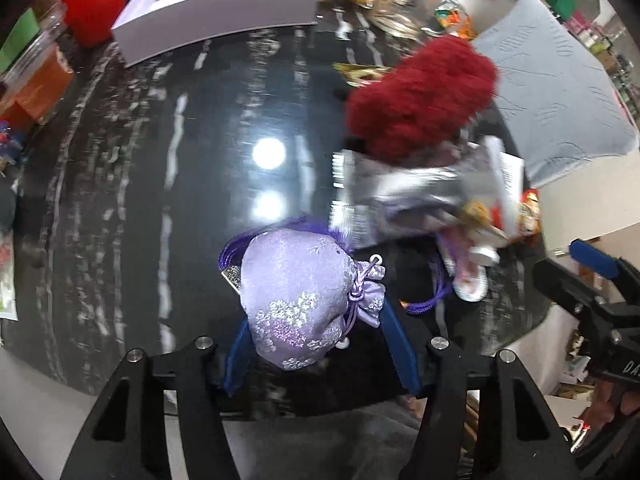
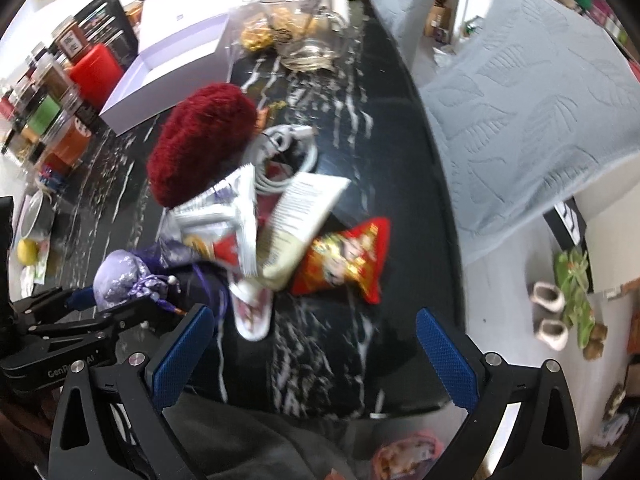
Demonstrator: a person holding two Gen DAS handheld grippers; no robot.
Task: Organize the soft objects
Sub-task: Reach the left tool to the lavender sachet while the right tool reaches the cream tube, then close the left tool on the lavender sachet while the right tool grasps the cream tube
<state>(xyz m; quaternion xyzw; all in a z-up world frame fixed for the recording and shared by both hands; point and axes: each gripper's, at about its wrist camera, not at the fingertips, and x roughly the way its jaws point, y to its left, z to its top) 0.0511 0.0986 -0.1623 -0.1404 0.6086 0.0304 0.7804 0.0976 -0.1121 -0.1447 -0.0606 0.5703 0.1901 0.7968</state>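
The left gripper (image 1: 316, 316) is clamping a lilac brocade drawstring pouch (image 1: 296, 300) above the black marble-patterned table (image 1: 140, 168). The right gripper (image 2: 316, 352) is hanging wide and empty near a fluffy dark-red cushion (image 2: 200, 140) and scattered snack packets (image 2: 344, 256).

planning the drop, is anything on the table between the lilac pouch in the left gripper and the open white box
Nothing visible: the left gripper holds the lilac pouch, and only bare black marble tabletop lies between it and the white box. The red fluffy item sits off to the side.

Right gripper (image 2: 316, 354), fingers (image 2: 446, 354) spread wide and empty, above the dark tabletop (image 2: 352, 152); beyond it, a red snack bag (image 2: 348, 260) beside a fuzzy maroon pouch (image 2: 200, 140); left gripper (image 2: 116, 296) clamps a lilac pouch (image 2: 120, 276).
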